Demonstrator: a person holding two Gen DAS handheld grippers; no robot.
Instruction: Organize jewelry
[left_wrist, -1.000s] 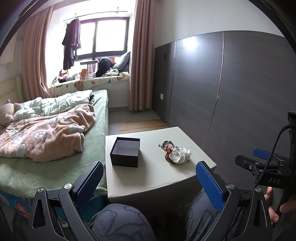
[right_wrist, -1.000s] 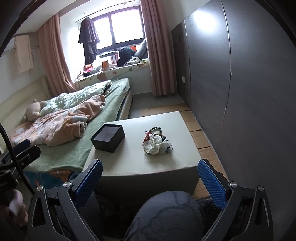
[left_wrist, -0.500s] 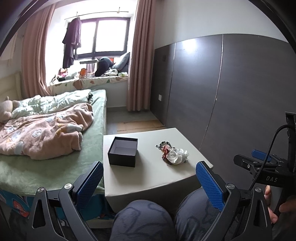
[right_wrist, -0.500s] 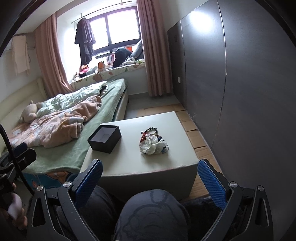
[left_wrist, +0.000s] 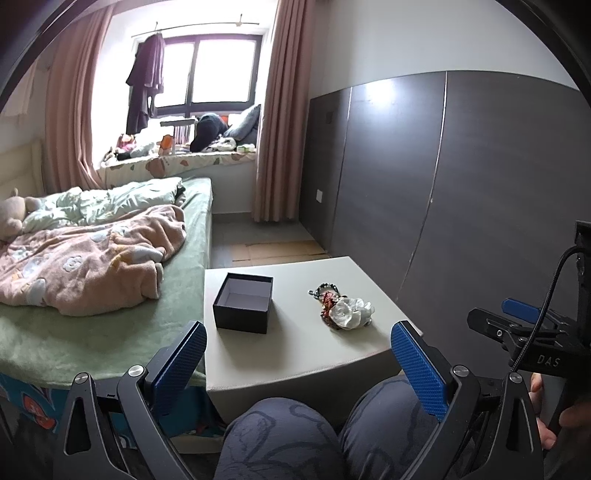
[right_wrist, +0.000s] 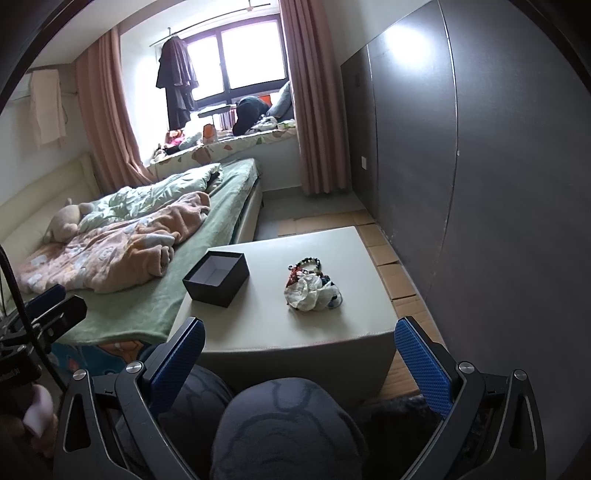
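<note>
I hold both grippers above my knees (left_wrist: 280, 439), short of the table (left_wrist: 295, 354): the left gripper (left_wrist: 295, 365) and the right gripper (right_wrist: 299, 363) each have their blue pads spread wide with nothing between them. On the table the open black box (left_wrist: 243, 302) sits empty at the bed (left_wrist: 74, 332) side, and the jewelry (left_wrist: 341, 308), beads tangled with a white crumpled piece, lies apart from it toward the grey wall (left_wrist: 480, 184).

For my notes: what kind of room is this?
Most likely a home bedroom: an unmade bed with blankets and a plush toy, curtained window, clothes hanging by it.
</note>
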